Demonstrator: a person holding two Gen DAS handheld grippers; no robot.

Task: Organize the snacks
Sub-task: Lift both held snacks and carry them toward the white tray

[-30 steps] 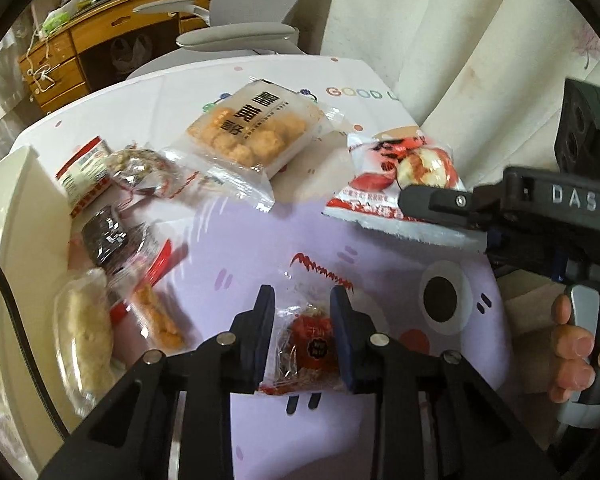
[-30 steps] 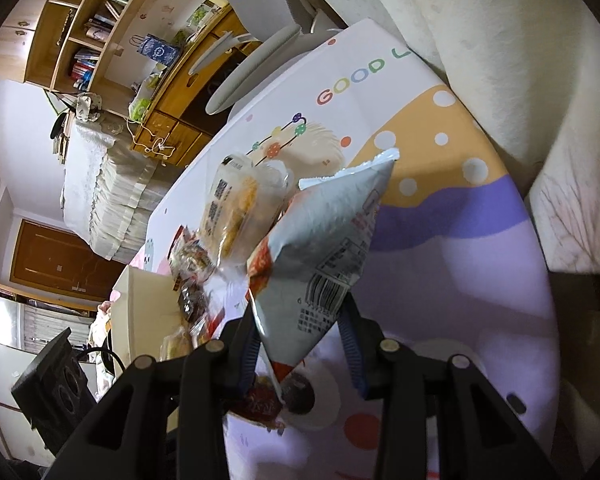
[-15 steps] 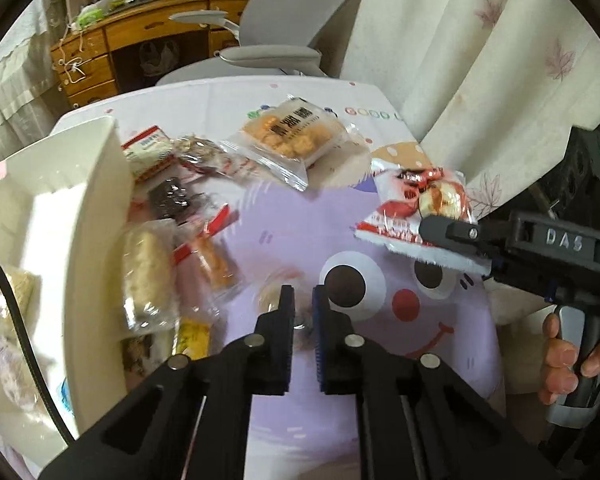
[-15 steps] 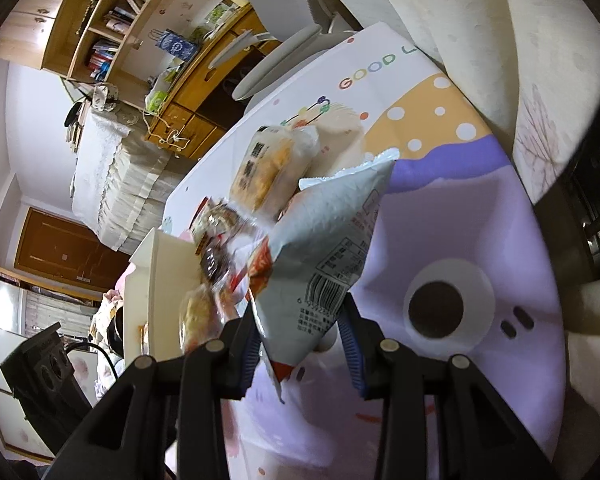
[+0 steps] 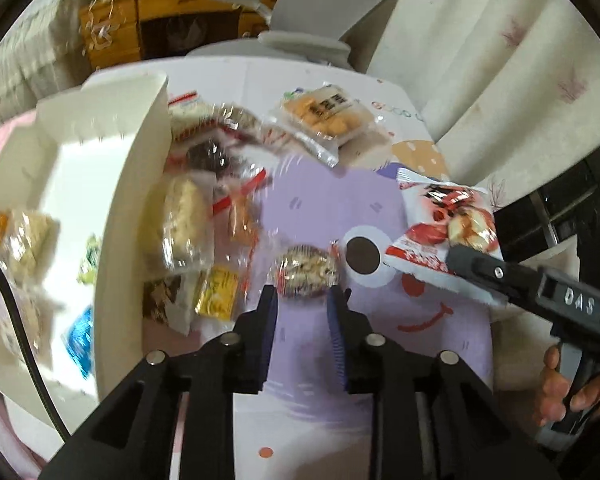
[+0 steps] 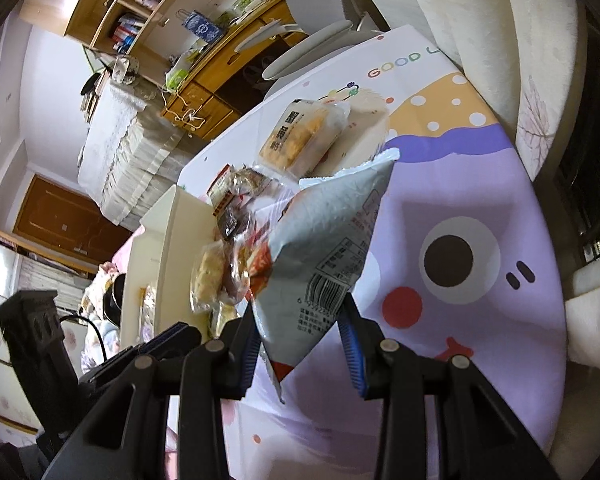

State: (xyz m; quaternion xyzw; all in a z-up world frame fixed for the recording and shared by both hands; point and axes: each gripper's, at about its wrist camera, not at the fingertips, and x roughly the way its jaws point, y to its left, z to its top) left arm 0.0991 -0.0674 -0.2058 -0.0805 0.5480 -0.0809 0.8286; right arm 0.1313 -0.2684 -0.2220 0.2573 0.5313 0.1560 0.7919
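Snacks lay in a loose heap on the counter (image 5: 380, 208), which wore a purple cartoon-face cloth, and the heap ran along the outer wall of a white box (image 5: 140, 168) at the left. Inside that box several packets were already visible, though blurred. A grey chair (image 5: 300, 36) stood at the counter's far edge, with a wooden desk behind it.

Largest of the loose items was a clear bag of golden pastries (image 5: 324, 114), lying at the far side of the heap. Nearer the box wall lay a pale rice-cake packet (image 5: 186, 220), a dark-wrapped sweet and a small yellow packet (image 5: 216, 290).

The right gripper (image 6: 302, 334) was clamped on a red-and-white snack bag (image 6: 328, 248), held by its lower corner and lifted clear of the cloth, barcode side toward its own camera. A hand (image 5: 560, 392) was seen on that gripper's handle.

The left gripper (image 5: 303, 304) had just been opening; its jaws stood a little apart. A small round wrapped sweet (image 5: 304, 270) sat just beyond the fingertips, in line with the gap. Whether the pads touched it could not be determined, owing to motion blur.
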